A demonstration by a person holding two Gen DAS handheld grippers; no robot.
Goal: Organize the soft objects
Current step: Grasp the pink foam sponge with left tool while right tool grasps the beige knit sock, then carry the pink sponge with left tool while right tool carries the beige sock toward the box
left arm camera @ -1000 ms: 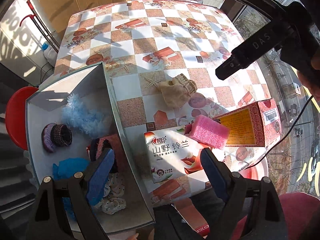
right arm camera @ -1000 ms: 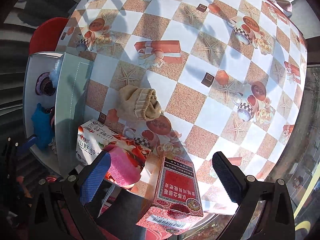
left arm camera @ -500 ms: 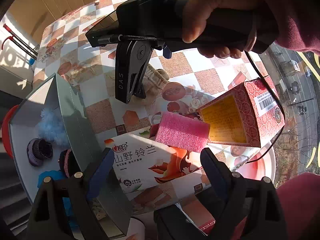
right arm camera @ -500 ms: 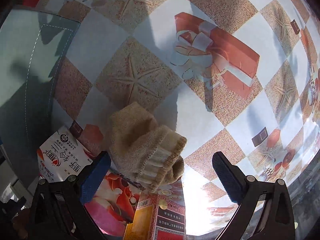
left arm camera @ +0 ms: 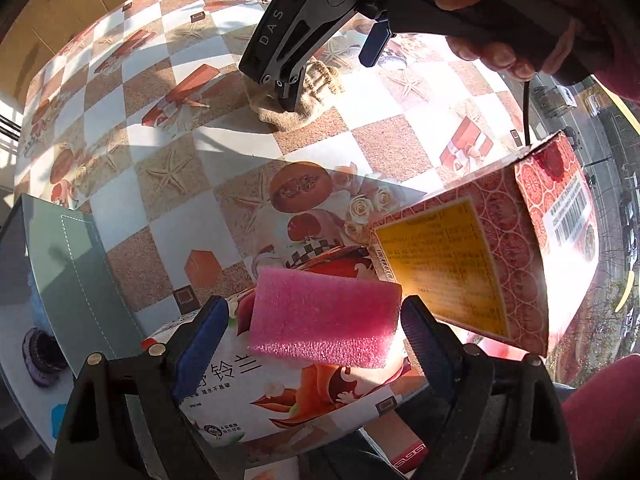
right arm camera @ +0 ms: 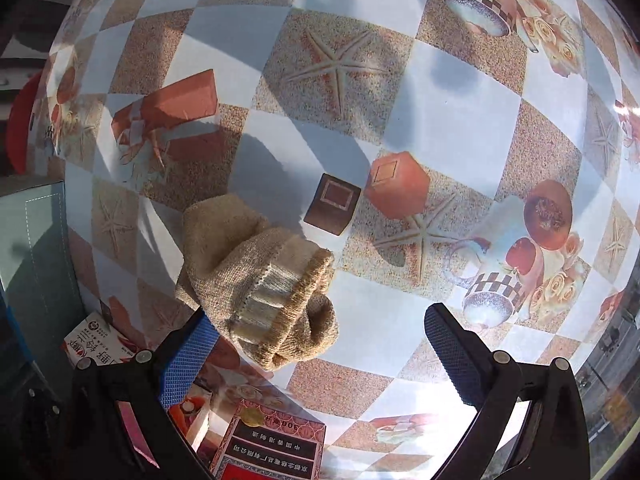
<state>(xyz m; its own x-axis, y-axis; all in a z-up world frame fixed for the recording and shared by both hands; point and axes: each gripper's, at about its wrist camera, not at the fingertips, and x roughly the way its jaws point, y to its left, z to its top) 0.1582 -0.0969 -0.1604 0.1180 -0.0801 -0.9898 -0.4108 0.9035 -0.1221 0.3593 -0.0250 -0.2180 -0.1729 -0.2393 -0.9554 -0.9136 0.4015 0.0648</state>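
Observation:
A pink sponge (left arm camera: 324,320) lies on a white tissue pack (left arm camera: 280,400), between the blue pads of my left gripper (left arm camera: 316,332). That gripper points straight down and is open, its pads close beside the sponge's ends. A beige knitted sock (right arm camera: 260,276) lies bunched on the checkered tablecloth (right arm camera: 440,120). My right gripper (right arm camera: 320,352) stands open low over it, the left pad (right arm camera: 188,356) against the sock's edge and the right pad well clear. In the left wrist view the right gripper (left arm camera: 324,68), in a person's hand, straddles the sock (left arm camera: 316,92).
A red carton (left arm camera: 500,248) leans right of the sponge, touching the tissue pack. A grey-green bin (left arm camera: 72,272) at the left holds a purple scrunchie (left arm camera: 40,356) and other soft things. A red stool (right arm camera: 20,120) stands past the table's left edge.
My left gripper has dropped and shifted right until its pads flank the pink sponge. My right gripper has come down over the beige sock, which now fills much more of its view.

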